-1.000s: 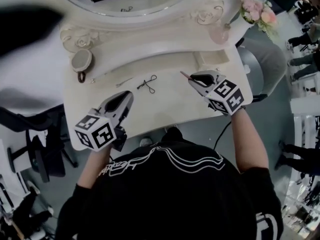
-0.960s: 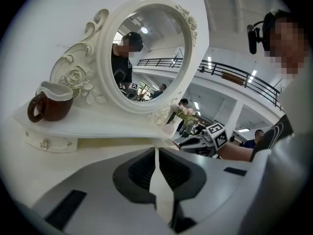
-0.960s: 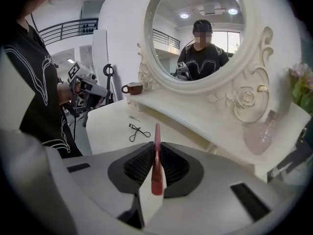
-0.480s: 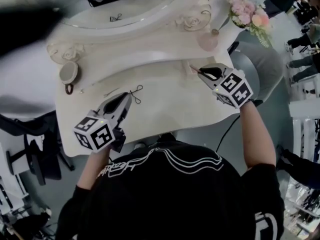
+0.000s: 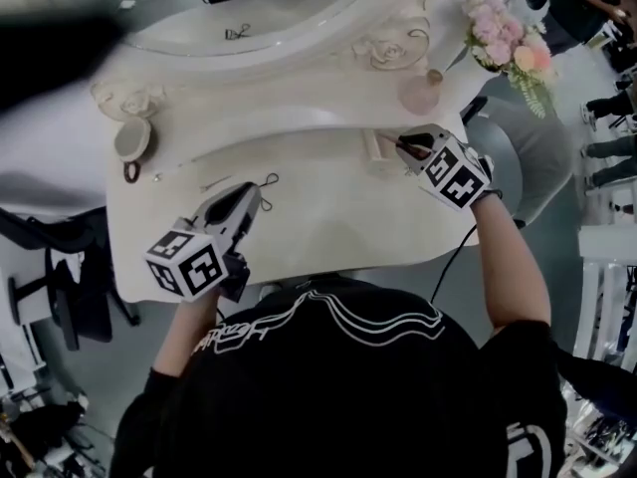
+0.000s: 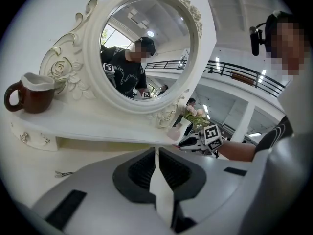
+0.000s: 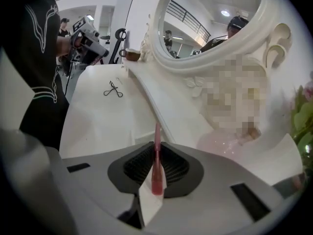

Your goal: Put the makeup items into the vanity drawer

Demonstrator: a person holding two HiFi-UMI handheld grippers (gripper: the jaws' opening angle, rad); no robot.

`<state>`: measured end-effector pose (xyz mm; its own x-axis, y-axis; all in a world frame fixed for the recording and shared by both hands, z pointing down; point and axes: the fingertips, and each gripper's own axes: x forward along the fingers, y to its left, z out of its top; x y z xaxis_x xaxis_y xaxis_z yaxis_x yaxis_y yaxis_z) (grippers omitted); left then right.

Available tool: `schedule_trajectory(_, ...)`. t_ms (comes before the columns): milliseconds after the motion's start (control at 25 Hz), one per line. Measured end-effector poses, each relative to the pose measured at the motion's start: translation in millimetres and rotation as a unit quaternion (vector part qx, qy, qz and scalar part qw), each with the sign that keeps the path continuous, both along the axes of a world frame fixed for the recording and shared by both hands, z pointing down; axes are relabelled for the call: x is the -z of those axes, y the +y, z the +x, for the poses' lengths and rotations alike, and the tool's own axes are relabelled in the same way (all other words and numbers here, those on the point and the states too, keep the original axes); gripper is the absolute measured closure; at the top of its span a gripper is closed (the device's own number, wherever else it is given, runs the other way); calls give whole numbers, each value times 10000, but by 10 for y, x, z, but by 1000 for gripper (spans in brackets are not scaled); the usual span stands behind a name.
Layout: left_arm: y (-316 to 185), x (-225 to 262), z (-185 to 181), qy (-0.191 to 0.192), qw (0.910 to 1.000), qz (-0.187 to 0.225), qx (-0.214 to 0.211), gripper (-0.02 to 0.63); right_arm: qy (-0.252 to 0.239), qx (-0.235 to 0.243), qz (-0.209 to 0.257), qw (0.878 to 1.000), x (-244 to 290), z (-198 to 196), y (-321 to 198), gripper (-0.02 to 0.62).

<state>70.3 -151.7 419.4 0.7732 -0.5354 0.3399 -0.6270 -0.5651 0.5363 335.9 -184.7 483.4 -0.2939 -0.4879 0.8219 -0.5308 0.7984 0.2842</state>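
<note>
The right tongs (image 5: 408, 146), clamped on a pink stick (image 7: 156, 148), have reached the open drawer (image 5: 377, 157) by the worktop's right edge, ready to drop it; the left tongs (image 5: 253, 196) are closed and empty.

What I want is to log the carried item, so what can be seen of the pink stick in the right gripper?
The pink stick is slim, straight and translucent pink, plastic by its look, with a rounded rear end. The right gripper is shut on it; it lies along the jaws, its thinner tip poking out ahead above the vanity top. Nothing else visibly touches it.
</note>
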Motion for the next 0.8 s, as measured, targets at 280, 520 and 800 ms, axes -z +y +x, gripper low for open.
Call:
schedule_trajectory(280,7,-79,-66,-81,9995,-53,293,563,208,231,-130,9994,-244,58,-87,531)
schedule_trajectory(520,25,-107,-42,-150,9991,-74,386,563,53,315,-185,9993,-315,96,-112,531)
schedule_trajectory(800,45,-111,-32,-225,9986,-108,469,563,-270,348,-189,9988,-235,92,-83,487)
